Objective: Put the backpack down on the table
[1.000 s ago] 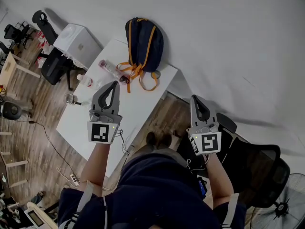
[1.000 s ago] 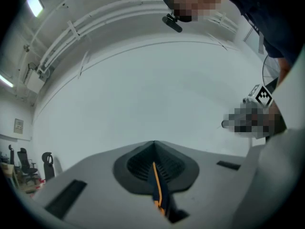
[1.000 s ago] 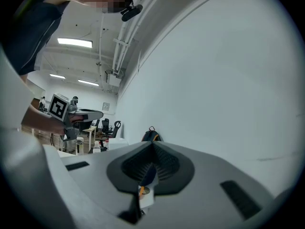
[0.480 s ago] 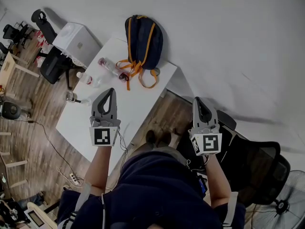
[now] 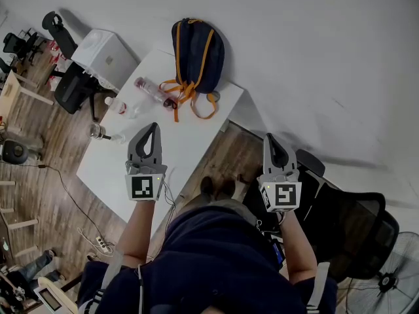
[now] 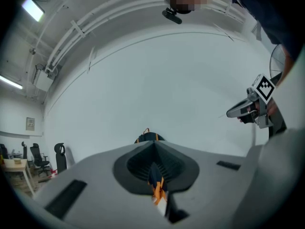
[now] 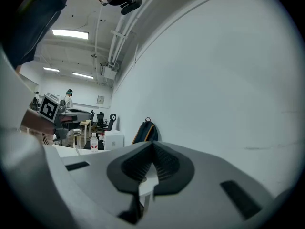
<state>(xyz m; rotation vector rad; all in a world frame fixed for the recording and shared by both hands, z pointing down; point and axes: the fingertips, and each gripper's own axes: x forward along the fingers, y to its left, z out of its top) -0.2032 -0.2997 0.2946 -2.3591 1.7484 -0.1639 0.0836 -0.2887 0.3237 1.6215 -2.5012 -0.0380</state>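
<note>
The dark blue backpack (image 5: 198, 51) with orange trim stands upright at the far end of the white table (image 5: 190, 149), leaning on the wall, its orange straps spilling onto the tabletop. It is free of both grippers. My left gripper (image 5: 152, 128) hovers over the near part of the table, shut and empty, pointing level at the backpack (image 6: 148, 137). My right gripper (image 5: 270, 138) is held off the table's right edge, above the floor, with its jaws together and nothing in them. The right gripper view shows the backpack (image 7: 145, 131) ahead to the left.
A pink-capped bottle (image 5: 152, 93), a clear bottle (image 5: 121, 108) and a glass (image 5: 98, 133) lie or stand on the table's left part. A white box (image 5: 105, 56) and a black chair (image 5: 75, 87) stand to the left. Another black chair (image 5: 353, 234) is at my right.
Both grippers have sunk a little, the left one more, drawing back slightly toward me. The backpack and the bottles have not moved.
</note>
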